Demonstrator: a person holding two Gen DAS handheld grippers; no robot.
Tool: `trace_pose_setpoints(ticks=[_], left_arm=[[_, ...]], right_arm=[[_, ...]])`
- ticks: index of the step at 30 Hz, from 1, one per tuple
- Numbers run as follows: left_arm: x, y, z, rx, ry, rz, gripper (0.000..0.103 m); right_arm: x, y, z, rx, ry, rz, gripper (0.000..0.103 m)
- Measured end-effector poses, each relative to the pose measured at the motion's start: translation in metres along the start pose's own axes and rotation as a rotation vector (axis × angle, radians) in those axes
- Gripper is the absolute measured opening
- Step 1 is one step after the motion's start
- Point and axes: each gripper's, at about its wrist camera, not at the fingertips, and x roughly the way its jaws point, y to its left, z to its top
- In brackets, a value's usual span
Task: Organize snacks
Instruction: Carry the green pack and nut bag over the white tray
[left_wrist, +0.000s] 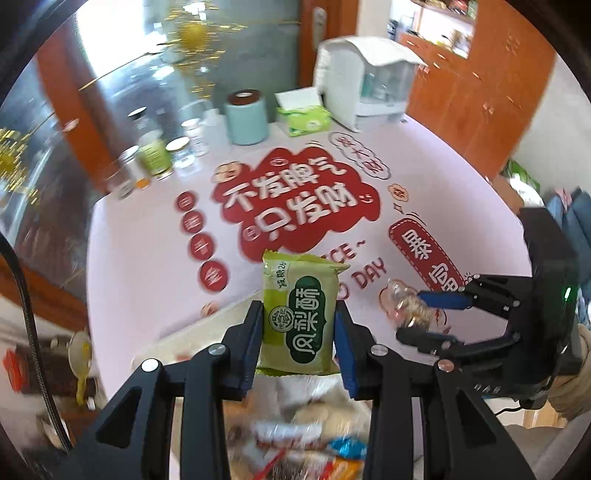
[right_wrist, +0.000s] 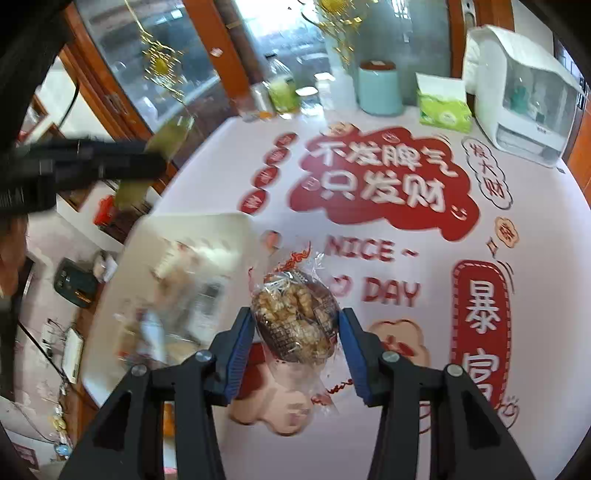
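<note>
My left gripper (left_wrist: 298, 314) is shut on a green pastry packet (left_wrist: 299, 295), held upright above a white tray (left_wrist: 177, 332) heaped with wrapped snacks (left_wrist: 314, 435). Off to the right, my right gripper (left_wrist: 424, 314) hangs over the table with a clear-wrapped snack (left_wrist: 404, 306) in it. In the right wrist view, the right gripper (right_wrist: 295, 317) is shut on that round, clear-wrapped nut crisp (right_wrist: 291, 314), lifted above the pink printed tablecloth (right_wrist: 424, 369). The blurred left gripper (right_wrist: 85, 166) with the green packet (right_wrist: 168, 134) shows at upper left, above the tray (right_wrist: 207, 229).
At the table's far side stand a mint canister (left_wrist: 246, 118), a green tissue pack (left_wrist: 303, 120), a white appliance (left_wrist: 365, 81) and several jars (left_wrist: 155, 155). Wooden cabinets (left_wrist: 480, 92) lie beyond. The table's left edge drops to a cluttered floor (right_wrist: 74, 280).
</note>
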Motion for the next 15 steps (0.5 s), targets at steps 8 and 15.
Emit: trace_pose_setpoints(ticks=[8, 15], left_arm=[[-0.047, 0.041, -0.079, -0.161, -0.068, 0.108, 0.035], [-0.046, 0.047, -0.125, -0.224, -0.065, 0.133, 0.035]], right_arm=[[-0.019, 0.060, 0.015, -0.028, -0.043, 0.063, 0.048], [-0.023, 0.106, 0.036, -0.104, -0.077, 0.053, 0.049]])
